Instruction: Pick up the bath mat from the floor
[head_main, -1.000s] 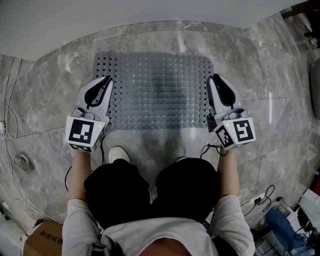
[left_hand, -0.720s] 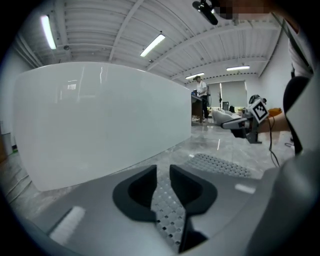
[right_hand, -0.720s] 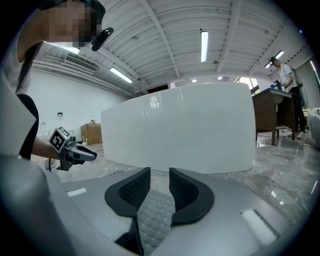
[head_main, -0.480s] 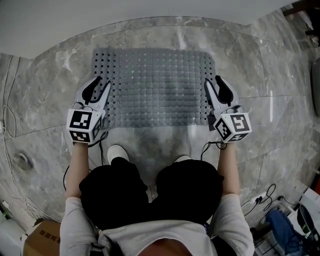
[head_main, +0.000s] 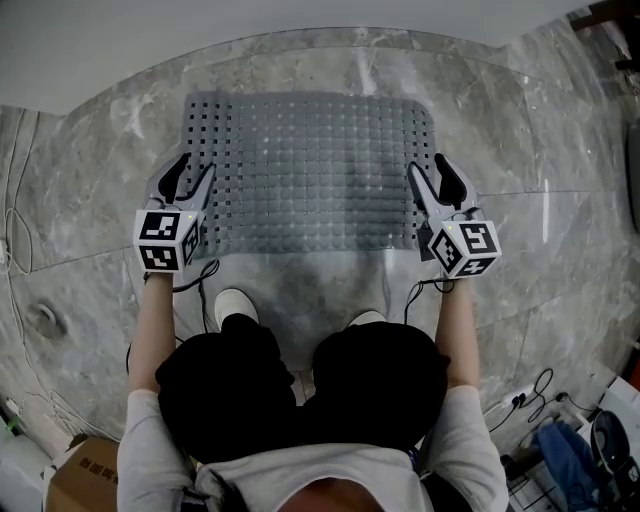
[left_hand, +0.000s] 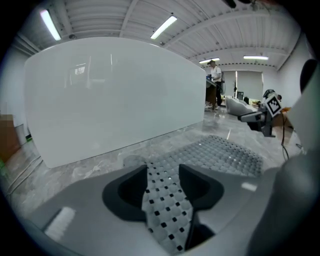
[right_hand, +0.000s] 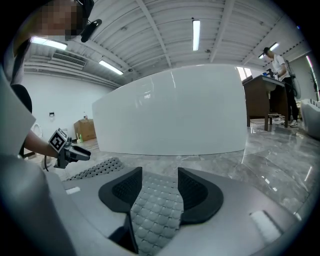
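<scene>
You are bringing the left gripper (head_main: 196, 165) and right gripper (head_main: 428, 165) down to the side edges of the bath mat (head_main: 310, 170), lying flat on the floor (head_main: 520, 240), and spreading their jaws, which are framing it, ready to pinch.

You are in a mock bathroom set up inside an open workroom. Grey marble floor (head_main: 560, 250) and a bath mat (head_main: 310, 170) meet a white tub wall (left_hand: 115, 95) at twelve o'clock. Beyond it are strip lights (right_hand: 195, 34) and a person (right_hand: 277, 62) at a desk (right_hand: 260, 100) at two o'clock. A cardboard box (head_main: 85, 475) sits at seven.
</scene>
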